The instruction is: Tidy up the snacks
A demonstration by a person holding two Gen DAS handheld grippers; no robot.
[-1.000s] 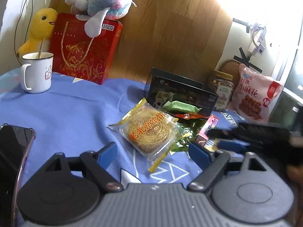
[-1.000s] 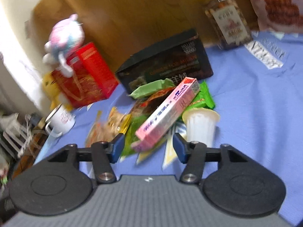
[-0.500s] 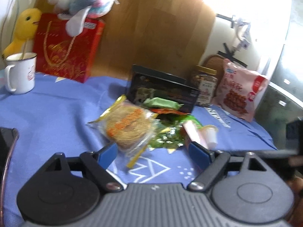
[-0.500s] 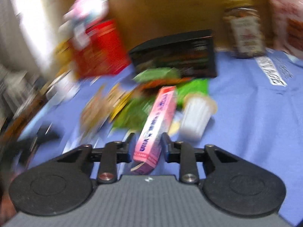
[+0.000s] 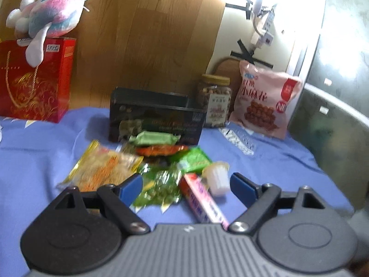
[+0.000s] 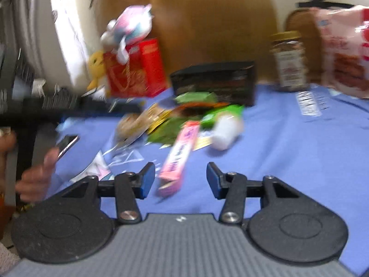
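Snacks, loose pile, mid blue cloth (image 5: 34,143), just in front of black box (image 5: 156,120). Items:
- Green wrapper (image 5: 154,137), against box front.
- Orange-red packet (image 5: 161,150), under/beside the green one.
- Round cake in clear/yellow wrap (image 5: 101,168), left side of pile.
- Shiny green packs (image 5: 161,184), centre, overlapping.
- Pink carton (image 6: 181,154), long, flat on cloth, near end of pile.
- White jelly cup (image 5: 216,177), beside carton; looks upright in left view, too blurred in right view to confirm.

Back row: nut jar (image 5: 215,101) and pink bag (image 5: 265,103), right of box. Red gift box (image 5: 34,80) far left w/ plush toy (image 5: 48,16) on top.

Left gripper (image 5: 185,184): jaws spread wide, nothing pinched; hovers over near edge of pile.
Right gripper (image 6: 181,180): jaws opening; carton's near end lies between them, pads not touching it.
Person's hand (image 6: 37,177) at left edge, right view.
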